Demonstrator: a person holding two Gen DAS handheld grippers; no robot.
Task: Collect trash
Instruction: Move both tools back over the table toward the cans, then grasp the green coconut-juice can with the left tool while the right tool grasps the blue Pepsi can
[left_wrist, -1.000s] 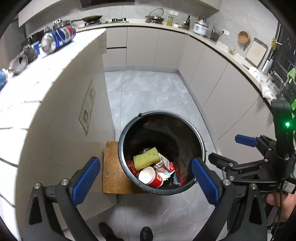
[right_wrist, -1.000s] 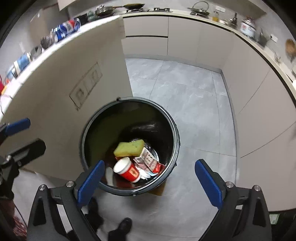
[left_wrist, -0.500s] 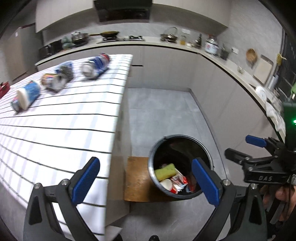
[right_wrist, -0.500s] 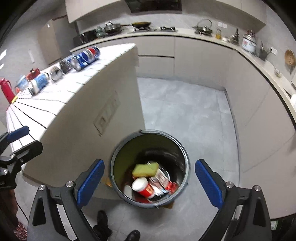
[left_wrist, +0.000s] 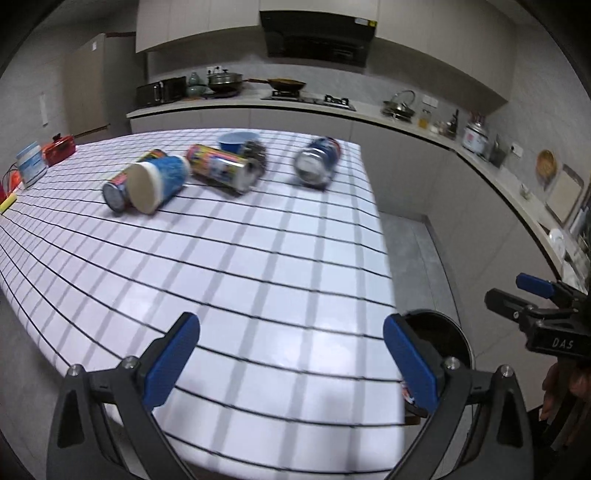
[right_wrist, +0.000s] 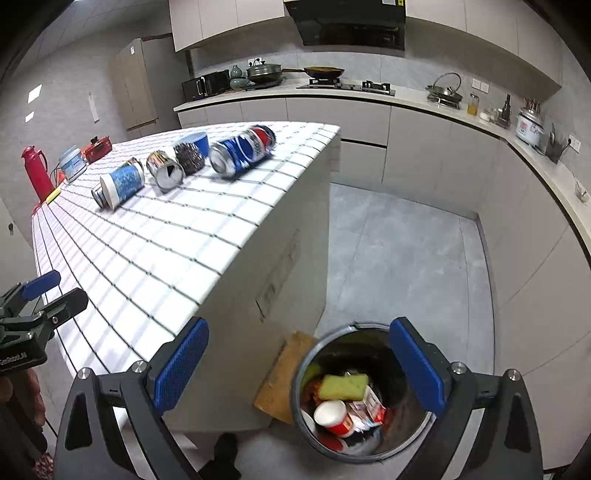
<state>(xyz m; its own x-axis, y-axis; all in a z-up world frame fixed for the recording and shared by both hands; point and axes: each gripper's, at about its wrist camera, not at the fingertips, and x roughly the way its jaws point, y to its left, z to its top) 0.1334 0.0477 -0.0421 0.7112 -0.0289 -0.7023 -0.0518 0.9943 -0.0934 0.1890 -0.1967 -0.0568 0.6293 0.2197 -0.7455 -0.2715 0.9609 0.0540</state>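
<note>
My left gripper (left_wrist: 291, 363) is open and empty above the near edge of the white checked table (left_wrist: 240, 266). At the table's far end lie a Pepsi can (left_wrist: 317, 161), a colourful can (left_wrist: 221, 168), a blue paper cup (left_wrist: 159, 182) and a steel scourer (left_wrist: 255, 149). My right gripper (right_wrist: 299, 369) is open and empty, over the floor beside the table, above the black trash bin (right_wrist: 364, 393). The bin holds a yellow sponge (right_wrist: 343, 386), a red cup (right_wrist: 334, 417) and wrappers. The Pepsi can (right_wrist: 242, 149) also shows in the right wrist view.
A wooden board (right_wrist: 282, 373) lies on the floor next to the bin. A red thermos (right_wrist: 35, 171) and small containers stand at the table's far left. Kitchen counters (right_wrist: 443, 107) with cookware run along the back and right walls. Grey floor (right_wrist: 399, 251) lies between.
Both grippers have risen from just above the bin. The left one has swung left over the table top; the bin has dropped to the lower edge of both views.
</note>
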